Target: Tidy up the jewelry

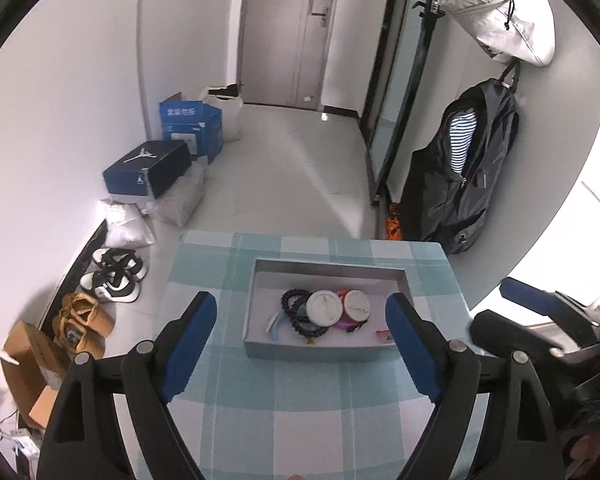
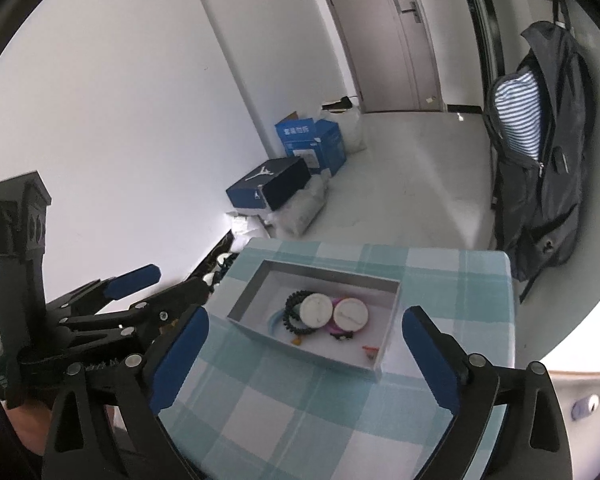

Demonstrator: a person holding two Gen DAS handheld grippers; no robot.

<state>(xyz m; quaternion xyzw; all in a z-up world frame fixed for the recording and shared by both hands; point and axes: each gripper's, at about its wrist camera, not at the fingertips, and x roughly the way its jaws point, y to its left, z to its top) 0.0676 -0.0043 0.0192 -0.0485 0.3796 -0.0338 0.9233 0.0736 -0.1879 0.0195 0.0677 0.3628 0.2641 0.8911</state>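
A grey shallow box [image 1: 256, 304] [image 2: 384, 356] sits on the checked tablecloth. Inside lie two round white cases [image 1: 325, 307] [image 2: 317, 311], a dark bead bracelet [image 1: 300, 322] [image 2: 292, 312], a purple piece [image 1: 350, 325], a light blue piece [image 1: 274, 322] and a small orange item [image 1: 382, 334] [image 2: 370, 350]. My left gripper [image 1: 302, 312] is open and empty, above the table in front of the box. My right gripper [image 2: 306, 330] is open and empty, at the box's near right. The left gripper also shows in the right wrist view [image 2: 160, 284].
The small table [image 1: 300, 420] [image 2: 300, 420] has a teal and white checked cloth. On the floor to the left are shoes [image 1: 114, 276], shoe boxes [image 1: 148, 174] [image 2: 268, 188] and cartons. A dark backpack [image 1: 464, 168] [image 2: 540, 152] hangs on the right wall.
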